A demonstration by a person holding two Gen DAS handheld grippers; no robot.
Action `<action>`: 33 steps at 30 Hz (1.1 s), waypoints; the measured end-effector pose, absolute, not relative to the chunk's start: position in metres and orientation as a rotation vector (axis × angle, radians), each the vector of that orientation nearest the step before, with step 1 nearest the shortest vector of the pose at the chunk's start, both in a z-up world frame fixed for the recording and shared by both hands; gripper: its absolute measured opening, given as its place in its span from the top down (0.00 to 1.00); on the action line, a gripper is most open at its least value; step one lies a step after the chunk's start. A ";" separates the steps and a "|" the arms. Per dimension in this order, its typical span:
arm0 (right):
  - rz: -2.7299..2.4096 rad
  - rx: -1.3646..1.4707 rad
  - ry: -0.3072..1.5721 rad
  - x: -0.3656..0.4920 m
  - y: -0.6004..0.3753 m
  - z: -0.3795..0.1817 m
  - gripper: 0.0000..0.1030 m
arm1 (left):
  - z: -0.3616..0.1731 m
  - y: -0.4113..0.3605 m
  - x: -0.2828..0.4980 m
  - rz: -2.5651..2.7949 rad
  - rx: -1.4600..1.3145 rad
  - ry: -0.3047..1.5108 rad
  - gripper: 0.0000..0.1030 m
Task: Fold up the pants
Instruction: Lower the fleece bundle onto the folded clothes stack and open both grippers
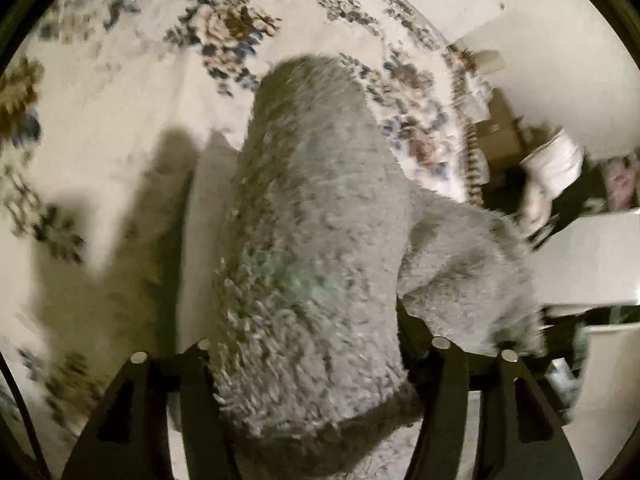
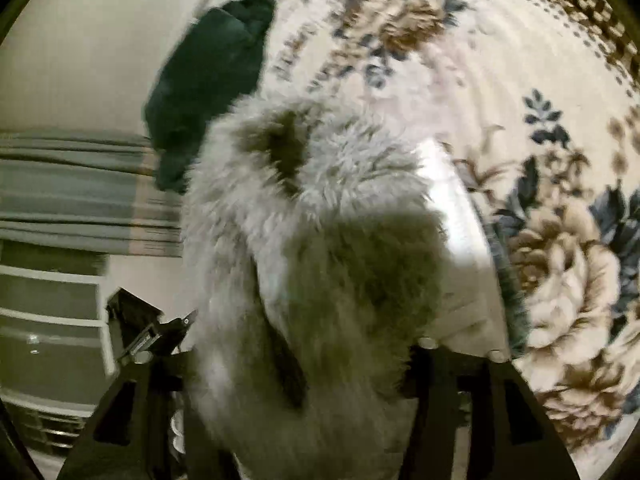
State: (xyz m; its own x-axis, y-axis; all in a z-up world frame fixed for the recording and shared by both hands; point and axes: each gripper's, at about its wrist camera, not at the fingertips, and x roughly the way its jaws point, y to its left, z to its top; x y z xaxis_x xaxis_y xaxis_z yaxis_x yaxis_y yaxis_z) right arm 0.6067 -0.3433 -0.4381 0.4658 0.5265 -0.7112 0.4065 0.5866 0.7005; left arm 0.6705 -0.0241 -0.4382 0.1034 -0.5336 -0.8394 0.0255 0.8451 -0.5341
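Observation:
The pants (image 1: pixel 312 240) are fluffy grey fleece with a smooth white lining. In the left wrist view they fill the middle and run from between my fingers out over the floral bedspread (image 1: pixel 120 80). My left gripper (image 1: pixel 320 360) is shut on the pants and holds them lifted. In the right wrist view the same pants (image 2: pixel 320 240) bunch between the fingers, with the white lining (image 2: pixel 452 208) showing at the right. My right gripper (image 2: pixel 304 360) is shut on the pants too.
A dark green garment (image 2: pixel 208 88) lies at the bed's far edge. White drawers (image 2: pixel 48 312) and a grey curtain (image 2: pixel 80 192) stand to the left. Boxes and a white cabinet (image 1: pixel 592 256) stand beside the bed.

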 end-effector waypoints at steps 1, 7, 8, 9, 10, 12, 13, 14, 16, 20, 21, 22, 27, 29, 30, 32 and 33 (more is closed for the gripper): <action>0.067 0.986 1.164 0.611 -0.345 -0.442 0.19 | -0.431 -0.026 0.670 -0.420 -0.391 1.384 0.35; -0.106 0.627 1.195 0.598 -0.337 -0.393 0.03 | -0.373 -0.045 0.638 -0.306 -0.100 1.188 0.06; -0.156 0.540 1.188 0.592 -0.332 -0.379 0.03 | -0.365 -0.048 0.632 -0.289 -0.065 1.164 0.06; -0.223 0.417 1.171 0.585 -0.322 -0.360 0.02 | -0.357 -0.052 0.626 -0.275 -0.022 1.142 0.06; -0.272 0.333 1.159 0.579 -0.314 -0.347 0.01 | -0.351 -0.056 0.621 -0.247 0.034 1.125 0.06; -0.342 0.232 1.140 0.565 -0.300 -0.326 0.01 | -0.342 -0.060 0.611 -0.221 0.107 1.111 0.06; -0.358 0.212 1.131 0.557 -0.295 -0.315 0.01 | -0.336 -0.061 0.604 -0.210 0.122 1.104 0.06; -0.366 0.199 1.134 0.552 -0.291 -0.310 0.01 | -0.330 -0.063 0.599 -0.201 0.126 1.099 0.06; -0.364 0.183 1.133 0.537 -0.277 -0.291 0.01 | -0.313 -0.062 0.582 -0.196 0.122 1.094 0.06; -0.370 0.103 1.092 0.507 -0.254 -0.248 0.01 | -0.271 -0.059 0.545 -0.170 0.093 1.063 0.06; -0.365 0.092 1.079 0.498 -0.248 -0.236 0.01 | -0.260 -0.057 0.536 -0.162 0.090 1.049 0.06; -0.362 0.079 1.058 0.488 -0.244 -0.222 0.01 | -0.252 -0.057 0.530 -0.157 0.088 1.040 0.06; -0.347 0.031 0.975 0.434 -0.225 -0.150 0.01 | -0.189 -0.055 0.470 -0.126 0.075 0.965 0.06; -0.328 0.030 0.944 0.407 -0.221 -0.121 0.01 | -0.168 -0.056 0.447 -0.117 0.080 0.932 0.06; -0.318 0.031 0.930 0.396 -0.218 -0.109 0.01 | -0.151 -0.057 0.428 -0.108 0.084 0.907 0.06; -0.293 0.030 0.895 0.367 -0.214 -0.080 0.01 | -0.129 -0.058 0.399 -0.102 0.080 0.874 0.06; -0.286 0.027 0.882 0.355 -0.212 -0.069 0.01 | -0.119 -0.057 0.386 -0.098 0.074 0.862 0.06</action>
State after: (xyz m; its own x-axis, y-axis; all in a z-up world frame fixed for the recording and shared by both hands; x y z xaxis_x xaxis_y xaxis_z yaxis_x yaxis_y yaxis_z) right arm 0.3550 -0.2125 -0.0693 0.6005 -0.2352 -0.7642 0.2576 0.9617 -0.0936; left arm 0.3860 -0.0573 -0.1190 0.6470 -0.0558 -0.7605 0.1155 0.9930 0.0254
